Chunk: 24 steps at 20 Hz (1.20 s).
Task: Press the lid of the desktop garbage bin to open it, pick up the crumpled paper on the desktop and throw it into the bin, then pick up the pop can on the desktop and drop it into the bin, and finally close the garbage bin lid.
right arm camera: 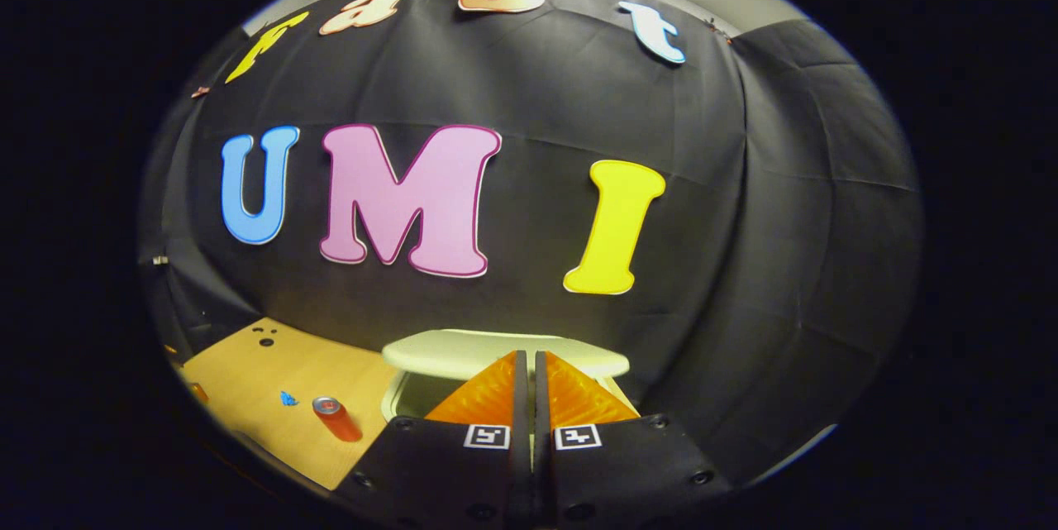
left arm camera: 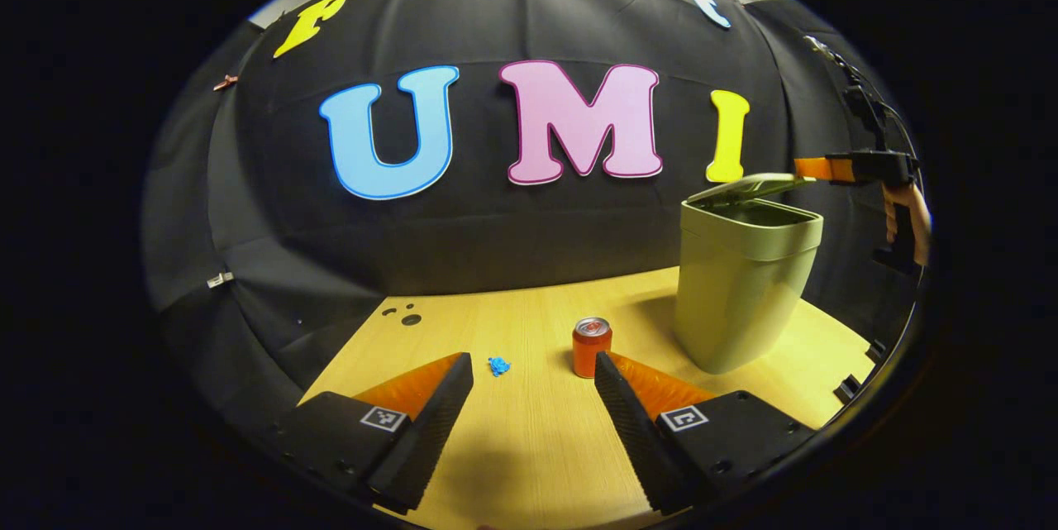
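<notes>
A: Left gripper?
B: Jaws wide apart, holding nothing, low over the table. The can stands upright just past its right finger; I cannot tell whether they touch. The paper, a small blue wad, lies on the table beyond the gap between the fingers, left of the can and apart from it.

A: Right gripper?
B: Fingers pressed together, nothing between them. In the left gripper view its tip meets the edge of the lid; a hand holds the handle.

A: Bin?
B: Upright on the table, right of the can. The lid is partly raised and tilted, with the dark inside showing under it.

A: Writing?
B: Square coded markers on the gripper bodies. Print on the can is too small to read.
</notes>
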Motion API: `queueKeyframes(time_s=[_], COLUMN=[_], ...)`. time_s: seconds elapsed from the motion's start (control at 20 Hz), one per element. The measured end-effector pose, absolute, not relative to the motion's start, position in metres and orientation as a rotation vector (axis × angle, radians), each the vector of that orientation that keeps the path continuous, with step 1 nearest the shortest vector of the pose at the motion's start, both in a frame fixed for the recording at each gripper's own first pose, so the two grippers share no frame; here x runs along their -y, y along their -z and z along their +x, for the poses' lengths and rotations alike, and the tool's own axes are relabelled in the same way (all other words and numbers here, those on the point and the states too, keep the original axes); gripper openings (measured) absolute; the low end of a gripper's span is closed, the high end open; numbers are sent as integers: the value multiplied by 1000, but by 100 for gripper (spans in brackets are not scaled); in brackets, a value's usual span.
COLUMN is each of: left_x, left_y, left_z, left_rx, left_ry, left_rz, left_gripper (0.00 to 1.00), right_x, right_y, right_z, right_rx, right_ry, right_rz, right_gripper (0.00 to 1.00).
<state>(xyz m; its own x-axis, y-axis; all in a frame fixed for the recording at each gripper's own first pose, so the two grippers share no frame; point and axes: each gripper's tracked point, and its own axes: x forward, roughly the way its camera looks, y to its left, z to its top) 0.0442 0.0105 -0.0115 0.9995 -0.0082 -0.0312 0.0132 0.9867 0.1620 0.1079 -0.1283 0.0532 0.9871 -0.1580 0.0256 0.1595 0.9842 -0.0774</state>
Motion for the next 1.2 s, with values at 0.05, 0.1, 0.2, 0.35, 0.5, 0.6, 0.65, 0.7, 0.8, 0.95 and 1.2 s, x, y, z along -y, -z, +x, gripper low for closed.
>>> queueKeyframes(time_s=[0.05, 0.1, 0.2, 0.35, 0.5, 0.6, 0.65, 0.7, 0.8, 0.95, 1.2], left_x=[-10, -10, -12, -19, -29, -39, -43, -43, -43, -41, -39], left_y=[10, 9, 4, -1, -2, 0, 0, -1, -6, -7, -6], left_z=[43, 43, 43, 41, 46, 52, 55, 61, 70, 86, 116], left_rx=[-25, -20, -14, 3, 7, 0, -9, -12, -16, -30, -63], left_ry=[14, 14, 10, -4, -14, -26, -27, -10, 1, 14, 29], left_rz=[162, 162, 159, 150, 149, 137, 115, 85, 46, 58, 100], left_gripper=[95, 95, 95, 95, 96, 95, 95, 95, 95, 95, 95], right_x=[128, 129, 132, 132, 135, 134, 133, 131, 128, 123, 116], right_y=[-55, -57, -58, -54, -44, -39, -35, -32, -19, -2, 5], right_z=[104, 99, 92, 81, 70, 62, 60, 57, 54, 50, 49], right_rx=[22, 23, 25, 13, -7, -18, -26, -35, -68, -112, -114], right_ry=[164, 168, 181, 186, 201, 201, 199, 190, 174, 139, 112], right_rz=[-57, -40, -20, 6, 14, 13, 14, 15, 5, -13, -10], right_gripper=[5, 5, 5, 5, 6, 5, 5, 8, 23, 45, 100])
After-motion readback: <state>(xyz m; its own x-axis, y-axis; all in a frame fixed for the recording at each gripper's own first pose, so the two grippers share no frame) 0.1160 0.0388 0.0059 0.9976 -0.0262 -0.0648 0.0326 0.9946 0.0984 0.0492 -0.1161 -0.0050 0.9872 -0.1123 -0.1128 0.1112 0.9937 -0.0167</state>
